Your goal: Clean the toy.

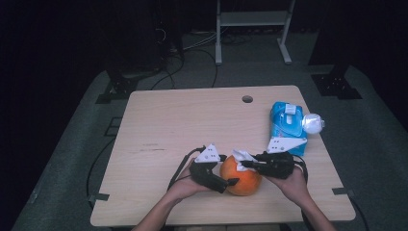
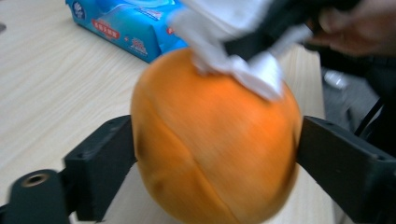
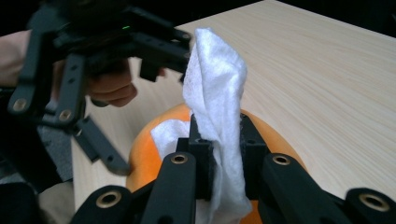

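An orange round fruit [image 1: 243, 180] [image 2: 215, 140] [image 3: 144, 140] rests near the table's front edge. My left gripper [image 1: 230, 179] [image 2: 215, 149] has its jaws spread wide, one on each side of the fruit and close to its skin; the fruit looks blurred between them and I see no firm squeeze. My right gripper [image 1: 246, 163] [image 3: 218, 140] comes in from the right, shut on a white wipe [image 1: 242, 156] [image 2: 233, 42] [image 3: 215, 84]. The wipe lies against the top of the fruit, with a loose end standing up above the jaws.
A blue pack of wipes [image 1: 287, 126] [image 2: 126, 28] lies at the right of the wooden table [image 1: 192, 125], with a white round object [image 1: 312, 123] beside it at the edge. A cable hole [image 1: 247, 99] sits near the far edge. Cables trail off the front left.
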Demonstrator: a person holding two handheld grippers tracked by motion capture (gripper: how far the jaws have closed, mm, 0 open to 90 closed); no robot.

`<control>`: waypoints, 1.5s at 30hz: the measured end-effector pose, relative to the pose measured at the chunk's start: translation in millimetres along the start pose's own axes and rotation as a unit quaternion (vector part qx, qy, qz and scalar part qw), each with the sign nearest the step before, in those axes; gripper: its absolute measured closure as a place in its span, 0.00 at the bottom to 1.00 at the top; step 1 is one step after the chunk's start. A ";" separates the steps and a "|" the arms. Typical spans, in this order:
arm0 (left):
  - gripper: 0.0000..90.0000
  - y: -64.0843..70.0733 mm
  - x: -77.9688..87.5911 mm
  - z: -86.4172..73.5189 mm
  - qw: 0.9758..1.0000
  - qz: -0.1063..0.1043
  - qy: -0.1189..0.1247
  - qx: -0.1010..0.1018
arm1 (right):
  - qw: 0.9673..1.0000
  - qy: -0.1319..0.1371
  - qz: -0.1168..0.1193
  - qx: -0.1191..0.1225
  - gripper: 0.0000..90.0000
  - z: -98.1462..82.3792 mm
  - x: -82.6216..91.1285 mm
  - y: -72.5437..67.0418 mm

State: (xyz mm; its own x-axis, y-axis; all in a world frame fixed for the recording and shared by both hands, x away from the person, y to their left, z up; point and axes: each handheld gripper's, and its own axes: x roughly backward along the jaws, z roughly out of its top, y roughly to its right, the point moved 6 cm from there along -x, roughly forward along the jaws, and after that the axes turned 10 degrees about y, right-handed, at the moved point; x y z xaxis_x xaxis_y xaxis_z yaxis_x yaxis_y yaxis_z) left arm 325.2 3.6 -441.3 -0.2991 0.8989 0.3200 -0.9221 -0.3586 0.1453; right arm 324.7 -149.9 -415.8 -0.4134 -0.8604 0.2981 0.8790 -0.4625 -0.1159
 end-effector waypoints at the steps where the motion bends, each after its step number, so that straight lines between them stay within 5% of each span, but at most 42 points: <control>1: 0.11 -0.8 0.0 -0.1 1.000 -0.003 0.001 0.010 | 1.000 -0.003 0.006 0.004 0.88 0.4 -1.3 -3.0; 4: 0.13 1.4 -4.0 -4.2 1.000 -0.013 -0.008 0.022 | 1.000 -0.008 0.017 0.008 0.88 0.6 -5.3 -9.8; 7: 0.28 6.4 -5.4 -4.4 1.000 0.001 -0.004 -0.021 | 1.000 -0.006 0.020 0.014 0.88 3.3 -10.7 -15.7; 10: 0.33 12.2 -3.1 0.5 0.997 0.016 0.006 -0.069 | 0.999 -0.001 0.016 0.032 0.88 7.9 -14.1 -23.5; 13: 0.34 11.6 -1.3 1.8 0.997 0.011 0.008 -0.081 | 0.999 0.003 0.008 0.035 0.88 12.0 -9.3 -20.7; 16: 0.33 9.8 -0.1 -2.2 0.997 0.000 0.001 -0.079 | 1.000 0.003 -0.005 0.019 0.88 8.0 -1.2 -7.1; 20: 0.26 10.7 0.8 -2.7 0.997 -0.018 -0.005 -0.070 | 1.000 0.000 0.010 -0.009 0.88 -1.9 3.6 0.8; 24: 0.14 5.8 -1.4 -3.6 0.999 -0.029 -0.001 -0.020 | 1.000 -0.008 0.020 0.010 0.88 -2.8 1.1 -5.9; 27: 0.14 5.3 -4.4 -8.6 0.999 -0.033 -0.005 -0.009 | 0.999 -0.014 0.026 0.014 0.88 -2.9 -4.5 -10.8; 32: 0.35 11.0 -0.7 1.5 0.997 -0.002 0.026 -0.067 | 0.999 -0.002 0.015 0.031 0.88 7.8 -4.8 -17.9; 36: 0.36 11.7 -1.3 5.1 0.988 0.026 0.046 -0.143 | 0.998 0.011 0.009 0.054 0.88 18.8 -3.5 -25.4; 38: 0.33 8.5 -2.0 -2.3 0.988 0.020 0.035 -0.152 | 0.998 -0.004 0.005 0.061 0.88 13.5 -8.8 -25.0; 43: 0.17 0.1 -2.4 -5.7 0.997 -0.002 0.023 -0.079 | 0.999 -0.016 0.021 0.033 0.88 -1.4 -19.8 -22.3; 45: 0.23 0.1 -1.1 -6.8 0.995 0.000 0.019 -0.097 | 0.999 -0.018 0.018 0.044 0.88 -1.0 -21.2 -23.5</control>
State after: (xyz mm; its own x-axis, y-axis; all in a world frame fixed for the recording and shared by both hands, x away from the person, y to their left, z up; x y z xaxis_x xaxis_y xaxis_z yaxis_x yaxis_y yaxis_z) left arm 323.8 4.3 -448.0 -0.3045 0.9095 0.2829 -0.9512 -0.3060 -0.0399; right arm 312.6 -121.0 -420.4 -0.3731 -0.8675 0.3291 0.9117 -0.4086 -0.0433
